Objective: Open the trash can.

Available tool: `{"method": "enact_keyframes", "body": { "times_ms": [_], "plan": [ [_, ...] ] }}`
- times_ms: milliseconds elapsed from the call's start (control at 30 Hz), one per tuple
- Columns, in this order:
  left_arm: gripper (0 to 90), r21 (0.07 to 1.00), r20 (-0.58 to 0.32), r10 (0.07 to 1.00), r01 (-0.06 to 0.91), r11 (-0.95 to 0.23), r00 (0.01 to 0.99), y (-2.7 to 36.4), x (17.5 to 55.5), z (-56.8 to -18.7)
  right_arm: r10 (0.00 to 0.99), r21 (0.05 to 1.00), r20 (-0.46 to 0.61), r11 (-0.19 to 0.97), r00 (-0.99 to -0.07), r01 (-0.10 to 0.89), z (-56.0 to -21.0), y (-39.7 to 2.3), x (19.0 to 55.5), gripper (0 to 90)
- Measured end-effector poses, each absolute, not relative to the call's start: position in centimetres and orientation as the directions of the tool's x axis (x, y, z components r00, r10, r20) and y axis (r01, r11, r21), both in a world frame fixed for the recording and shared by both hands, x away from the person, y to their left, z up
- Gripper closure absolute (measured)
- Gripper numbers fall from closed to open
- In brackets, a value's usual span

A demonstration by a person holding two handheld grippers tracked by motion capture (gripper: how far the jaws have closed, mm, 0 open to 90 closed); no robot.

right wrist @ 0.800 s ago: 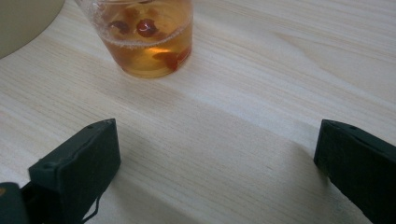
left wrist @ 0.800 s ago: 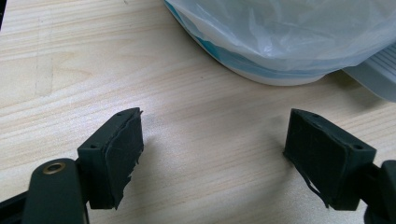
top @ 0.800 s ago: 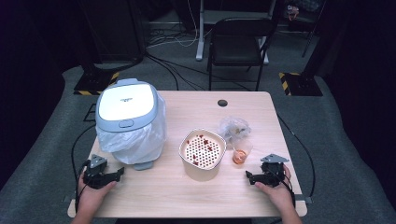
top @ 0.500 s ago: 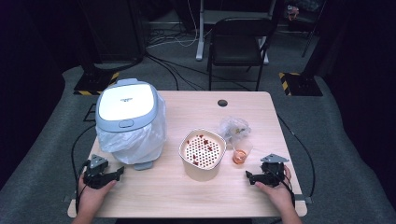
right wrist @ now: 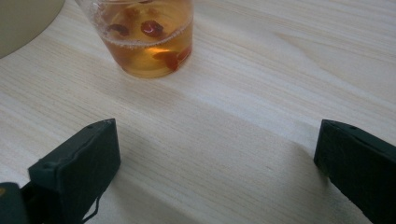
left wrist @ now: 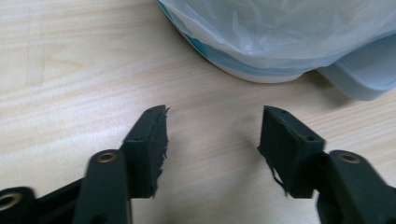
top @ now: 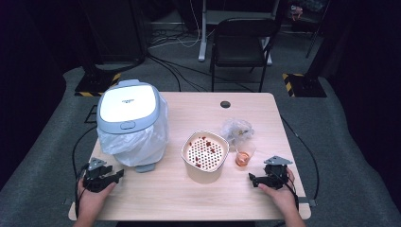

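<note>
My left gripper (top: 118,174) rests on the table near its front left corner, open with nothing between its jaws (left wrist: 212,135). Just ahead of it stands a small lidded bin (top: 128,118) lined with a clear plastic bag (left wrist: 280,32). My right gripper (top: 252,179) lies at the front right, open wide and empty (right wrist: 217,154). A clear cup (right wrist: 144,35) of amber liquid with red pieces stands a short way in front of it (top: 244,154). A cream bowl with a perforated insert (top: 204,155) holding red bits sits in the table's middle.
A crumpled clear bag (top: 236,128) lies behind the cup. A round cable hole (top: 225,104) is at the table's (top: 189,198) far edge. A black chair (top: 239,45) stands beyond it. Cables trail off both sides.
</note>
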State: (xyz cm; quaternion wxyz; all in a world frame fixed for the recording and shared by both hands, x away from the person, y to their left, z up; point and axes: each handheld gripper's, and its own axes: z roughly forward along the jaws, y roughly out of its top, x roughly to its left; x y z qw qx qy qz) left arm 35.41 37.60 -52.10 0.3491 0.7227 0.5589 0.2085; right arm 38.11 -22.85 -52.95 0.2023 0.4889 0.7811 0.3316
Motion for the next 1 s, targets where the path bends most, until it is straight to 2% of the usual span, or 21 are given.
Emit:
{"method": "enact_keyframes", "body": {
  "times_ms": [33, 167, 200, 233, 267, 300, 433, 600, 700, 833, 1000],
  "plan": [
    [51.2, 0.732, -0.091, 0.954, 0.669, -0.131, 0.287, 37.6, 35.4, -51.9, 0.898, 0.715, 0.009, 0.302, -0.441, 0.63, -53.0, -22.9, 38.1, 0.1],
    [57.6, 0.721, -0.08, 0.944, 0.672, -0.167, 0.32, 37.4, 35.0, -50.8, 0.896, 0.717, 0.003, 0.308, -0.444, 0.626, -52.9, -23.0, 38.0, 0.9],
    [62.8, 0.719, -0.093, 0.935, 0.673, -0.175, 0.342, 37.4, 34.9, -50.5, 0.897, 0.718, 0.004, 0.306, -0.443, 0.625, -53.0, -23.0, 38.0, 1.1],
    [62.8, 0.717, -0.115, 0.931, 0.678, -0.164, 0.347, 37.5, 34.7, -50.3, 0.897, 0.718, 0.004, 0.306, -0.443, 0.625, -53.0, -23.0, 38.0, 1.1],
    [67.3, 0.715, -0.127, 0.926, 0.68, -0.163, 0.356, 37.6, 34.5, -50.1, 0.898, 0.719, 0.001, 0.305, -0.441, 0.624, -53.0, -23.0, 38.0, 1.3],
    [67.3, 0.719, -0.136, 0.924, 0.677, -0.155, 0.356, 37.6, 34.2, -50.0, 0.898, 0.719, 0.001, 0.305, -0.441, 0.624, -53.0, -23.0, 38.0, 1.3],
    [77.4, 0.717, -0.161, 0.908, 0.678, -0.162, 0.386, 37.5, 33.6, -49.5, 0.901, 0.723, 0.003, 0.298, -0.434, 0.623, -52.9, -23.0, 38.0, 2.7],
    [85.7, 0.732, -0.206, 0.887, 0.666, -0.141, 0.414, 36.5, 33.3, -49.0, 0.904, 0.725, 0.007, 0.29, -0.428, 0.625, -52.9, -23.0, 38.0, 3.5],
    [88.2, 0.742, -0.182, 0.876, 0.647, -0.176, 0.447, 35.7, 33.3, -48.6, 0.905, 0.725, 0.008, 0.287, -0.425, 0.626, -52.9, -23.0, 37.9, 4.0],
    [90.0, 0.752, -0.192, 0.864, 0.635, -0.176, 0.466, 34.5, 33.7, -48.3, 0.905, 0.726, 0.008, 0.287, -0.425, 0.625, -52.9, -23.0, 37.9, 4.1],
    [90.0, 0.756, -0.173, 0.846, 0.619, -0.214, 0.504, 33.1, 34.7, -48.1, 0.905, 0.726, 0.008, 0.287, -0.425, 0.625, -52.9, -23.0, 37.9, 4.2]
  ]
}}
